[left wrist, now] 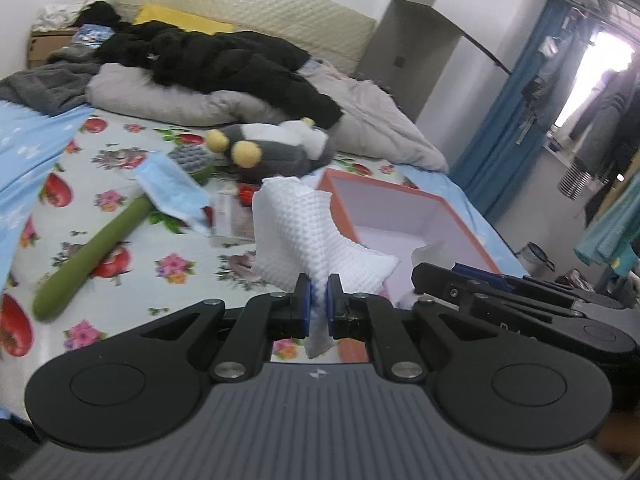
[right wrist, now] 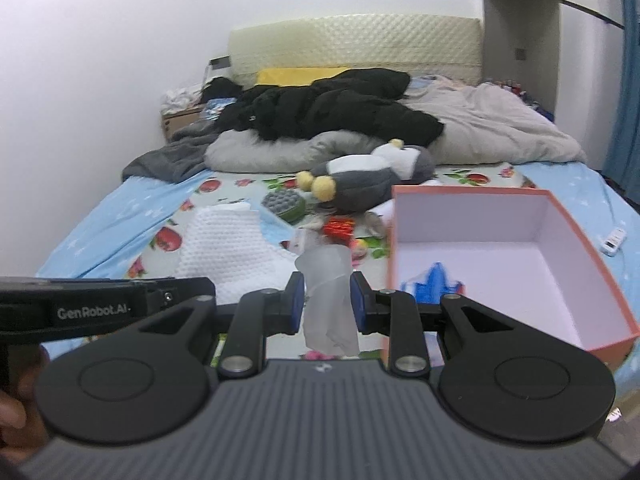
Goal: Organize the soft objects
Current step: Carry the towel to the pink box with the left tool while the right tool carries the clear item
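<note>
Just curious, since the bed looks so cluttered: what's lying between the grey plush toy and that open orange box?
In the right wrist view, little: the plush toy nearly meets the box rim, with a strip of flowered sheet showing there.

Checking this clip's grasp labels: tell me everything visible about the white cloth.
The white cloth has a waffle-like bumpy weave and looks soft and thin. The left gripper is shut on a bunched fold of it, a small tail hanging below the pads. The rest stands up crumpled above the jaws, lifted over the floral sheet beside the box. In the right wrist view it shows at left, behind the left gripper's body.
</note>
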Tool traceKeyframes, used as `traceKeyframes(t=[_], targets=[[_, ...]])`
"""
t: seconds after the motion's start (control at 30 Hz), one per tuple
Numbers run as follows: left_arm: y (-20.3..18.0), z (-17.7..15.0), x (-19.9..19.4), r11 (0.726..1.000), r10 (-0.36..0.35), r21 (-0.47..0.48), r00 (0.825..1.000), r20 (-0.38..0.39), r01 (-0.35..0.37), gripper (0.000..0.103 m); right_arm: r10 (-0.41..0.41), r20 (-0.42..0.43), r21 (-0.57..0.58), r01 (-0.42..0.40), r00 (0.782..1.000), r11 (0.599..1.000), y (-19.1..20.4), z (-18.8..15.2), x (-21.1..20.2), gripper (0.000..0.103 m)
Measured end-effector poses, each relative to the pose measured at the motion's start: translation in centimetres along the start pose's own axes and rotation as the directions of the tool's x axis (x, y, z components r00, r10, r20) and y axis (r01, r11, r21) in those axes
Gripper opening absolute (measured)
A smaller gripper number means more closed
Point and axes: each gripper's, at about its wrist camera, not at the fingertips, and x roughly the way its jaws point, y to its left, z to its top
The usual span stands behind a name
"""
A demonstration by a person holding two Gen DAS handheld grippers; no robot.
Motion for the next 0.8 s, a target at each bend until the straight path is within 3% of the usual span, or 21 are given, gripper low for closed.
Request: traceKeyframes(t=[0.3,0.57,0.8], targets=[[-4.5,0.2,2.5,0.993,-0.094,0.065,0.995,-0.045,0.096,0.010,-0.115,0.009,0.067,0.115,0.993,0.991,-4.2,-0.7,-1.9,0.029],[-8.1,0.3,5.8,0.978,-0.169,0.099,0.979,-0.115,0.181,0.010,-0.175,-0.007,0.115,0.175,0.985,0.978,-7.8,-0.8,-1.6,0.029],[-11.7,2.0,8.8,0.950,-0.195,0.222,0.973,-0.123,0.218,0.010,-0.233,-0.011,0.150,0.232,0.972,0.961,-11.8,1.1,0.2,0.029]])
